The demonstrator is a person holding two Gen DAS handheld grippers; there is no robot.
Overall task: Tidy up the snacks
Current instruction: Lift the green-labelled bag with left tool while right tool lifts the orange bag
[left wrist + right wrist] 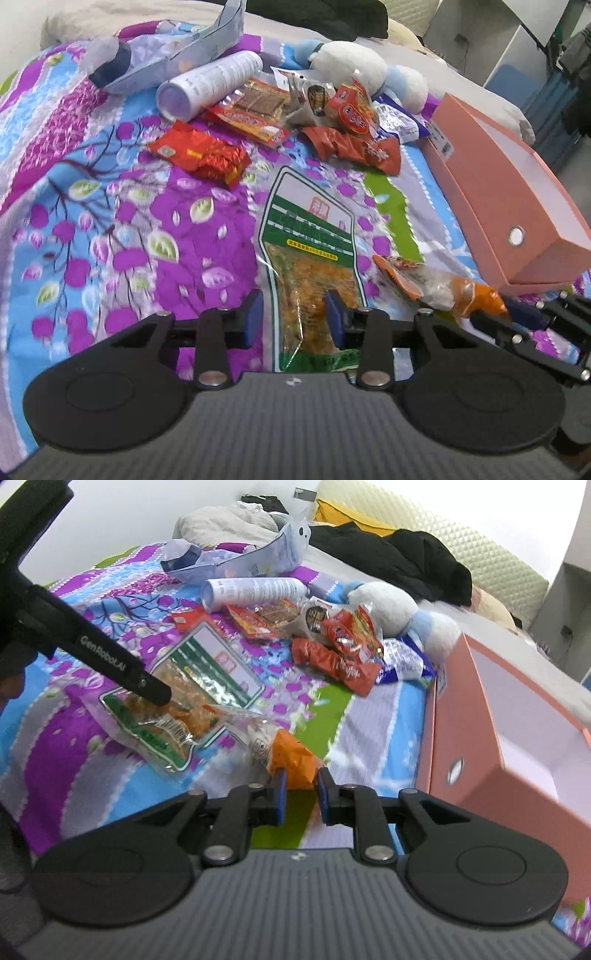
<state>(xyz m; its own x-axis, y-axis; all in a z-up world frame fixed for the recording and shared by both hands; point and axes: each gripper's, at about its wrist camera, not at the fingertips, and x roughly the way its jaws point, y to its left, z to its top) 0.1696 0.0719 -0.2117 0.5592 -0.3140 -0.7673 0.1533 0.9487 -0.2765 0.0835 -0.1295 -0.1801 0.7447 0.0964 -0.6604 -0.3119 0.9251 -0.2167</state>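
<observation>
A green-and-clear snack bag [310, 240] runs between the blue pads of my left gripper [294, 317], which is shut on its lower half; the bag stays sharp while the bedspread blurs. In the right wrist view the left gripper [155, 690] presses on that bag [207, 672], whose near end hangs off the bed. My right gripper [301, 786] is shut on an orange-and-clear snack packet [291, 757]. The left wrist view shows that packet [461, 291] just right of the bag, with the right gripper [517, 314] behind it. A pile of red snack packets [347, 110] lies further back.
An open pink box [498, 192] with a white inside stands to the right, close to the right gripper [480, 738]. A white can [210, 85], a plush toy [351, 62], a loose red packet [199, 151] and a crumpled bag lie on the flowered bedspread [110, 221].
</observation>
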